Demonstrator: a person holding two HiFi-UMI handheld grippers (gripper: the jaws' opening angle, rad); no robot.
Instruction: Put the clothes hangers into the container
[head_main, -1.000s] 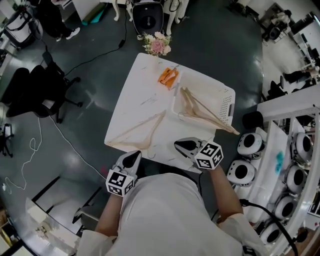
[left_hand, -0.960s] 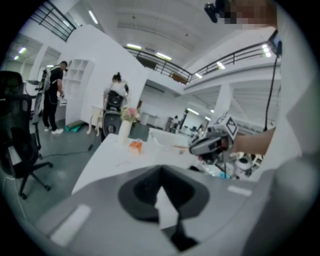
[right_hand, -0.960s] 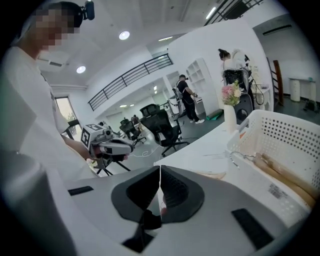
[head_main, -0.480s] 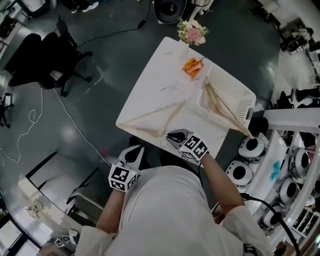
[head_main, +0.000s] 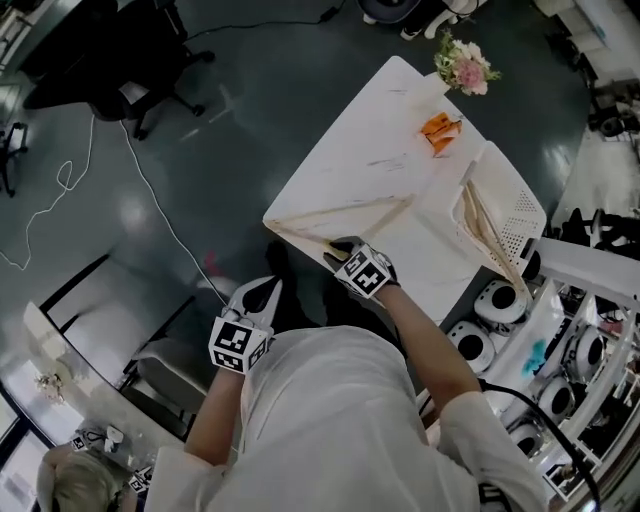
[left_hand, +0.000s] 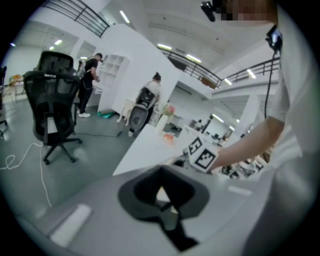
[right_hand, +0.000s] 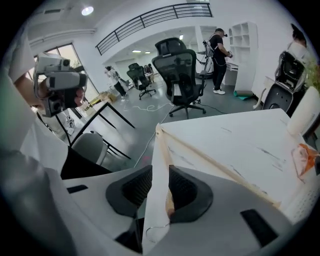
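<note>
**Head view:** A wooden hanger (head_main: 345, 212) lay along the near edge of the white table (head_main: 390, 150). It was well apart from the white container (head_main: 527, 205) at the table's right end, where other hangers (head_main: 488, 228) rested inside. The right gripper (head_main: 338, 246) was down over the hanger's near arm. The left gripper (head_main: 266, 290) hung off the table, beside the person's body.

**Left gripper view:** Its jaws were drawn together with nothing between them, pointing toward the table's corner.

**Right gripper view:** The jaws had just been opening and stood apart astride the hanger's pale arm, not clamped on it. The thin wire hook (right_hand: 156, 229) showed close below.
</note>
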